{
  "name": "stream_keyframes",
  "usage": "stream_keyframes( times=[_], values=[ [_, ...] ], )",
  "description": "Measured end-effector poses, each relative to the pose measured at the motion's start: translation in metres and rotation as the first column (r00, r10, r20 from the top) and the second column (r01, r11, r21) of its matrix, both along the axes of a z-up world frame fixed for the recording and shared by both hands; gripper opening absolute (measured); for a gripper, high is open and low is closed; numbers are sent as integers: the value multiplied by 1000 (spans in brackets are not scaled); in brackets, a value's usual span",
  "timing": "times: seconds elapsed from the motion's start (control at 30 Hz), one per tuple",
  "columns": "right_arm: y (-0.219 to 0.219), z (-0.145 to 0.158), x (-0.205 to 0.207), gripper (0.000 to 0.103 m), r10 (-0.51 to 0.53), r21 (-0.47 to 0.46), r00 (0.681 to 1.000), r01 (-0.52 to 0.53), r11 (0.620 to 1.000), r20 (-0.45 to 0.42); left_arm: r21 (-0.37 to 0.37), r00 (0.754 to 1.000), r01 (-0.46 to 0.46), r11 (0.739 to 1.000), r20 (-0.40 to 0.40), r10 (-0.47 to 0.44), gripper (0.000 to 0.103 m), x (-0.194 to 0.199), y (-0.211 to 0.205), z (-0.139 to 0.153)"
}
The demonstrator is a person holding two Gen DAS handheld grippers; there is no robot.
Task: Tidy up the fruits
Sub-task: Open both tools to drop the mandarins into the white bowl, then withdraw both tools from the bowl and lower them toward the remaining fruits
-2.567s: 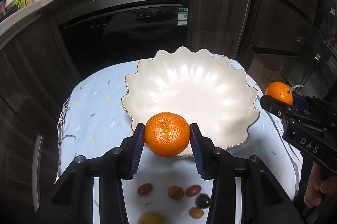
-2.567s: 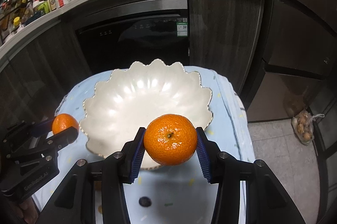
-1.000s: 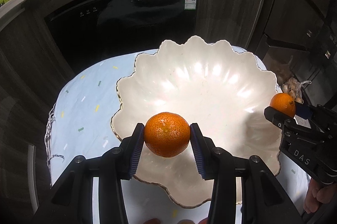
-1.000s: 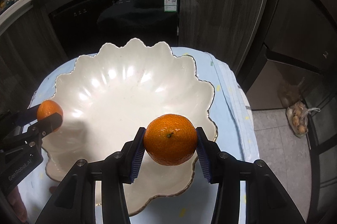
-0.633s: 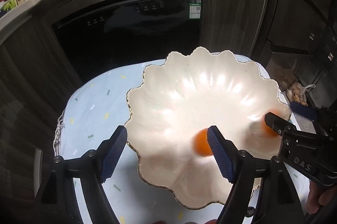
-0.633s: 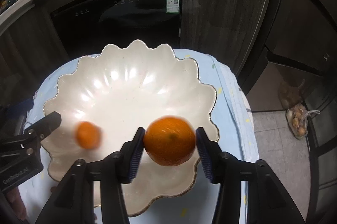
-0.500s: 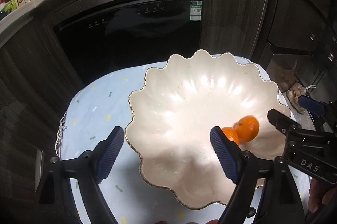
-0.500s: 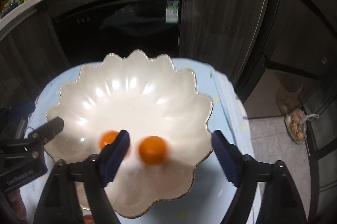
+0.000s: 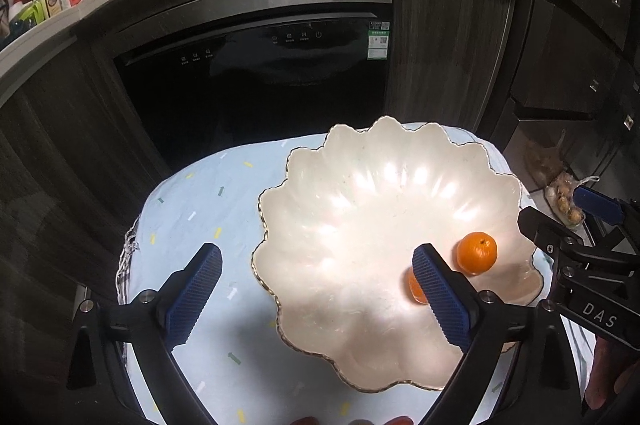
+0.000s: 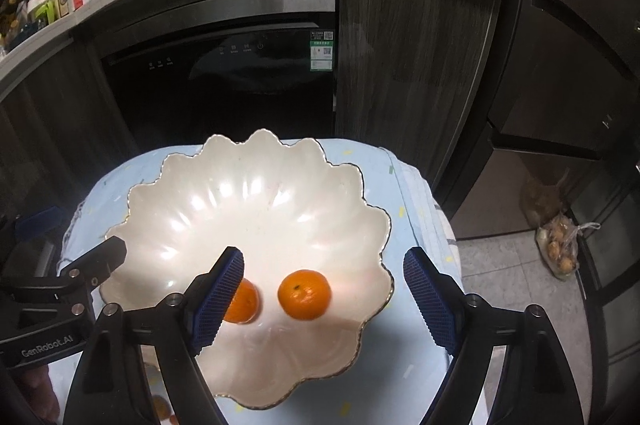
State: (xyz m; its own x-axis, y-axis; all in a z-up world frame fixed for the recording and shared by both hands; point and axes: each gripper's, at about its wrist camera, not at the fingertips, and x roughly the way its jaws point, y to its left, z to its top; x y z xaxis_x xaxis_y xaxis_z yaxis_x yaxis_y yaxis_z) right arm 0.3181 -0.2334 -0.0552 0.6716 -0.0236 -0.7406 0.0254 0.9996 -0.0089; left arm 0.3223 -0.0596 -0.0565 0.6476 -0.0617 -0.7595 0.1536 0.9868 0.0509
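So both mandarins now lie side by side in my scalloped white bowl, left gripper opening with nothing between its jaws, right gripper spread empty (small fruits at the cloth's near edge look unsorted).

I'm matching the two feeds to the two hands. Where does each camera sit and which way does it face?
Left wrist: on the left gripper, angled down at the bowl; its jaws are opening, and the right gripper shows alongside.
Right wrist: on the right gripper, angled down likewise; the left gripper shows.
Shared: bowl, two oranges, dishwasher.
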Motion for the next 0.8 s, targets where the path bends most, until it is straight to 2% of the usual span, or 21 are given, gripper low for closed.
stream_keyframes(
  times=[0.47,0.8],
  values=[
    [0,17,-27,83,-7,-9,999,7,1000,36,-8,999,27,1000,34,-26,98,-28,-1,19],
    [3,20,-58,83,-11,0,999,11,1000,39,6,998,49,999,27,-49,98,-59,0,19]
  ],
)
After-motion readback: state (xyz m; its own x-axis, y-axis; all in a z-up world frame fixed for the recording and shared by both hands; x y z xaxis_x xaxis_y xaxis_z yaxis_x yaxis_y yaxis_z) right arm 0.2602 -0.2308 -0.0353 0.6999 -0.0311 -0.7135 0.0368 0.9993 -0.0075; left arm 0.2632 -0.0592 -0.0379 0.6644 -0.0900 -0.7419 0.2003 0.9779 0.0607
